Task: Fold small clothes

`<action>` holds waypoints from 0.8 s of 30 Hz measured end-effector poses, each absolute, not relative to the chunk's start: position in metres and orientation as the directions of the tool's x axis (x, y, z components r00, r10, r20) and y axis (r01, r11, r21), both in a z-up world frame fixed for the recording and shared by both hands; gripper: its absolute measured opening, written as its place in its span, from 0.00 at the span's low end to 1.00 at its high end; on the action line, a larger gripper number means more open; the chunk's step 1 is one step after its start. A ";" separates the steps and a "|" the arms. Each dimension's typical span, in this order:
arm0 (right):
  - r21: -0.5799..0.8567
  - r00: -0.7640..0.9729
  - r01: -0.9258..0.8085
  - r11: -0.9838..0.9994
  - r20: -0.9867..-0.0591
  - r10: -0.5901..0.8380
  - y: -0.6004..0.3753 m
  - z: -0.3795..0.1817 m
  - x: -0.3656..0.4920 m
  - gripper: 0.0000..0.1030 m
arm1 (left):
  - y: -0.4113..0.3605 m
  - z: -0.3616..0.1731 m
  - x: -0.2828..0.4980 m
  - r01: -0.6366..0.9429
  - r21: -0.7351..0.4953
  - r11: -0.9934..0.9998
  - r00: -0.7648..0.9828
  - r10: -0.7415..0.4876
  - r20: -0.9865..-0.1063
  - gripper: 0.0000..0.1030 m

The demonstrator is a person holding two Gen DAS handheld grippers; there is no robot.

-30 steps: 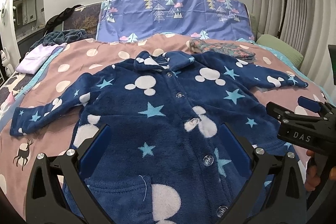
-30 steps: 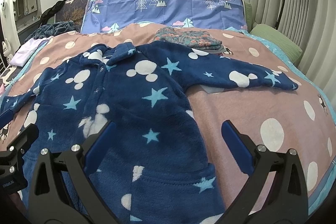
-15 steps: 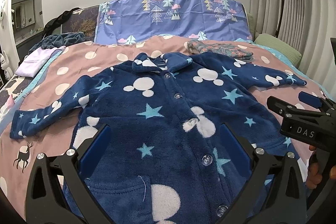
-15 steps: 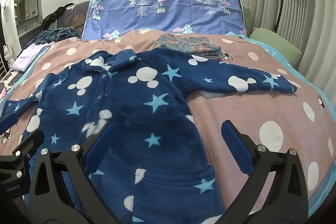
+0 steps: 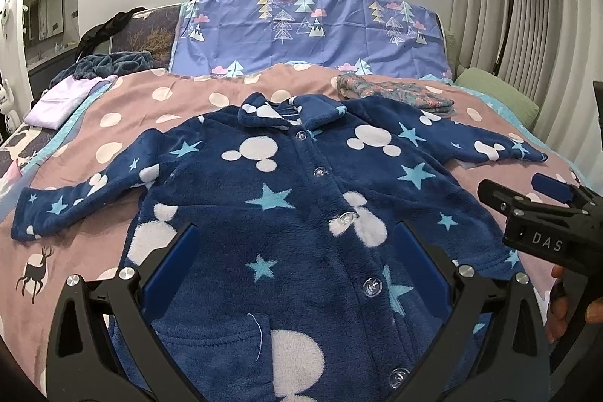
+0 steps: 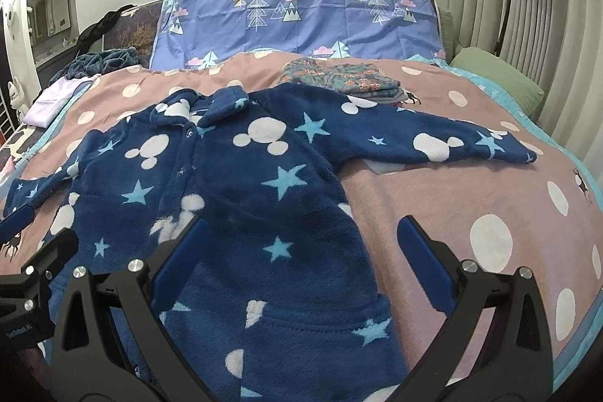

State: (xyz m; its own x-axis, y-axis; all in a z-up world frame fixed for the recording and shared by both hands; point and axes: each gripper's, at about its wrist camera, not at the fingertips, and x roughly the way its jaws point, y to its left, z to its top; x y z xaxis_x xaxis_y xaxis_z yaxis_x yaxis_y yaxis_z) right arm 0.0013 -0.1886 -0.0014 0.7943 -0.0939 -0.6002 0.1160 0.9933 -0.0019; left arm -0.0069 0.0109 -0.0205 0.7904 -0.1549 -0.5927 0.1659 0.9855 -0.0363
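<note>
Hovering both wide-open, empty hand-held grippers — left hand-held gripper (image 5: 296, 264), right hand-held gripper (image 6: 299, 255) — we face the spread fleece jacket (image 5: 301, 198). We should pinch a sleeve cuff ahead and fold it inward flat.

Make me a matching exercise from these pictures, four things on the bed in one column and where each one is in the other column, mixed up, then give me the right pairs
Things:
1. navy fleece jacket
2. folded floral clothes
3. lilac cloth
4. green pillow

Places:
A. far left edge of the bed, beside a dark blue heap
B. spread flat in the middle of the spotted blanket, sleeves out
C. far right corner, by the curtain
D. just beyond the jacket's collar and shoulder, before the tree-print pillow

Pairs: 1-B, 2-D, 3-A, 4-C
</note>
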 end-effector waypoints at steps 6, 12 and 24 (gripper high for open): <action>-0.007 0.783 0.092 0.996 -0.617 -0.077 -0.184 -0.006 0.006 0.98 | 0.020 -0.024 -0.005 0.157 -0.056 0.986 0.789 -0.159 -0.593 0.99; 0.023 0.758 0.026 0.999 -0.653 -0.005 -0.181 -0.012 0.014 0.48 | 0.080 -0.031 0.006 0.056 -0.233 0.971 0.778 -0.189 -0.599 0.65; 0.080 0.693 -0.035 0.996 -0.716 0.082 -0.177 -0.032 0.023 0.42 | 0.321 -0.101 0.016 -0.529 -0.521 0.671 0.700 -0.003 -0.714 0.53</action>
